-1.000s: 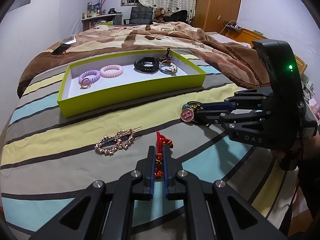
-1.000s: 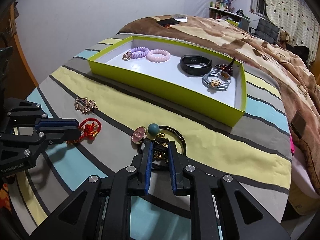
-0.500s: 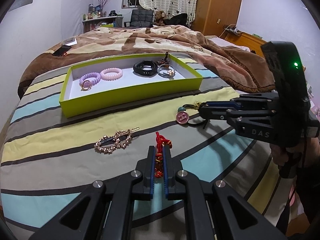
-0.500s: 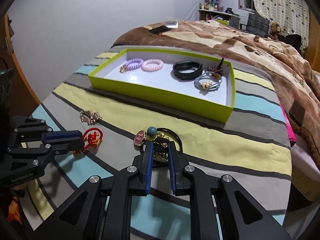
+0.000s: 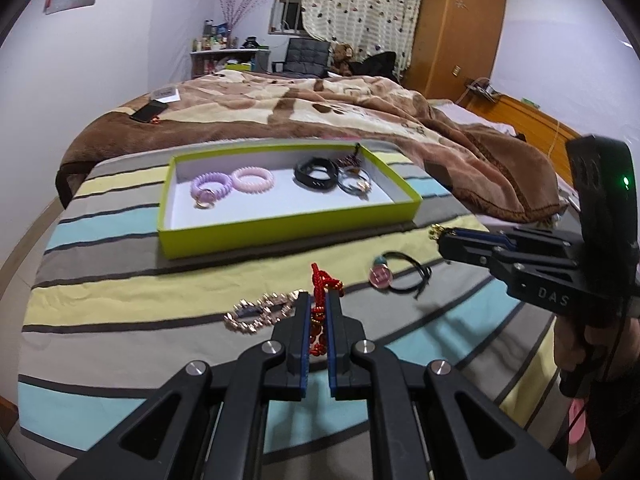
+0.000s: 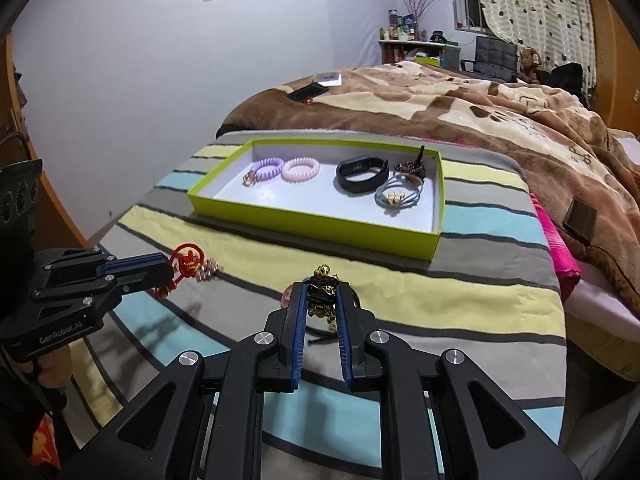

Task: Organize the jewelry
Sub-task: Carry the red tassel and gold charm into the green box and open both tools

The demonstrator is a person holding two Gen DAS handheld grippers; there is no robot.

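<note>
A lime-green tray (image 5: 280, 236) (image 6: 320, 222) lies on the striped bed. It holds a purple coil band (image 5: 211, 184), a pink coil band (image 5: 253, 179), a black band (image 5: 316, 172) and a grey-blue bracelet (image 5: 354, 184). My left gripper (image 5: 319, 300) is shut on a red beaded bracelet (image 5: 320, 312), lifted above the bed. My right gripper (image 6: 323, 286) is shut on a black cord bracelet with gold bells (image 6: 322, 296), also lifted. A gold hair clip (image 5: 260, 312) and a black cord with a pink charm (image 5: 382, 274) lie on the bedspread.
A brown blanket (image 5: 320, 108) covers the far half of the bed, with a phone (image 5: 149, 111) on it. A wardrobe (image 5: 456, 28), a chair and a cluttered shelf stand beyond. A pink cloth (image 6: 560, 248) lies at the bed's right edge.
Both grippers have risen off the bedspread with their bracelets. The black cord with the pink charm has stayed on the bed, apart from the right gripper.
</note>
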